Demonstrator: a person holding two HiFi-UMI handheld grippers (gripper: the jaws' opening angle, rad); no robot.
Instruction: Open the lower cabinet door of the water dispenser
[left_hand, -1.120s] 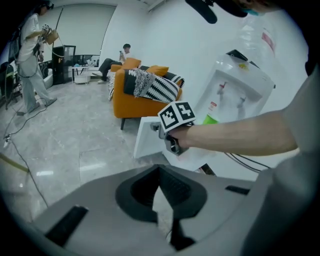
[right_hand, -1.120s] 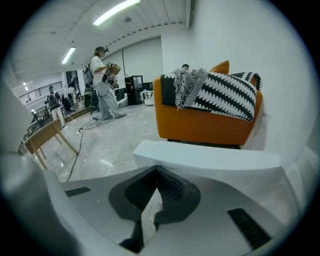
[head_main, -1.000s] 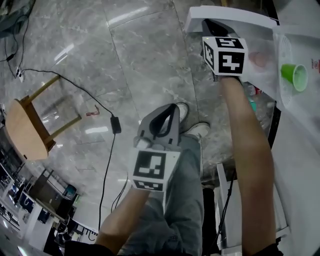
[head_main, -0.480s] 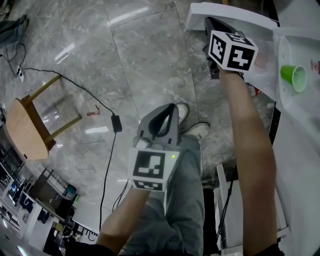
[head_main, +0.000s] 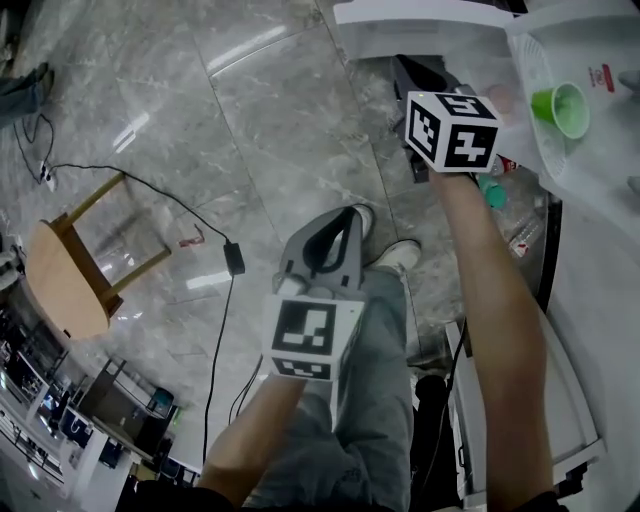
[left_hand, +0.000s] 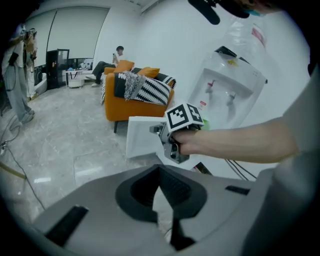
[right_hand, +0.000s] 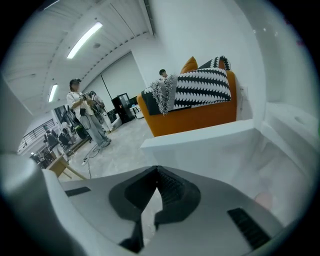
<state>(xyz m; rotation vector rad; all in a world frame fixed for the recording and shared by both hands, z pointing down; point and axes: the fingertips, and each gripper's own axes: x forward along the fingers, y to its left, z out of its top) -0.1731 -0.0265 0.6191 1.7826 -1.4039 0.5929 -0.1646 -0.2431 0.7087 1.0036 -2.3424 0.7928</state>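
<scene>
The water dispenser (head_main: 590, 150) stands at the right, with a green cup (head_main: 560, 108) on its tray. Its white lower cabinet door (head_main: 400, 15) is swung out over the floor. My right gripper (head_main: 402, 62) is shut and empty, just inside the door's inner face, which fills the right gripper view as the door panel (right_hand: 200, 145). My left gripper (head_main: 348, 212) is shut on nothing, over the person's legs and well away from the door. In the left gripper view, the left gripper (left_hand: 160, 169) looks at the door (left_hand: 140, 140) and the dispenser (left_hand: 225, 90).
Bottles (head_main: 492, 190) lie in the open cabinet. A wooden stool (head_main: 65, 275) stands at the left, with a black cable and adapter (head_main: 232, 255) on the marble floor. The person's shoes (head_main: 395, 258) are below the left gripper. An orange sofa (left_hand: 135, 97) stands behind the door.
My right gripper has rolled, turning its marker cube, and drawn back a little from the door's edge. The left gripper has shifted slightly. The view has moved towards the dispenser.
</scene>
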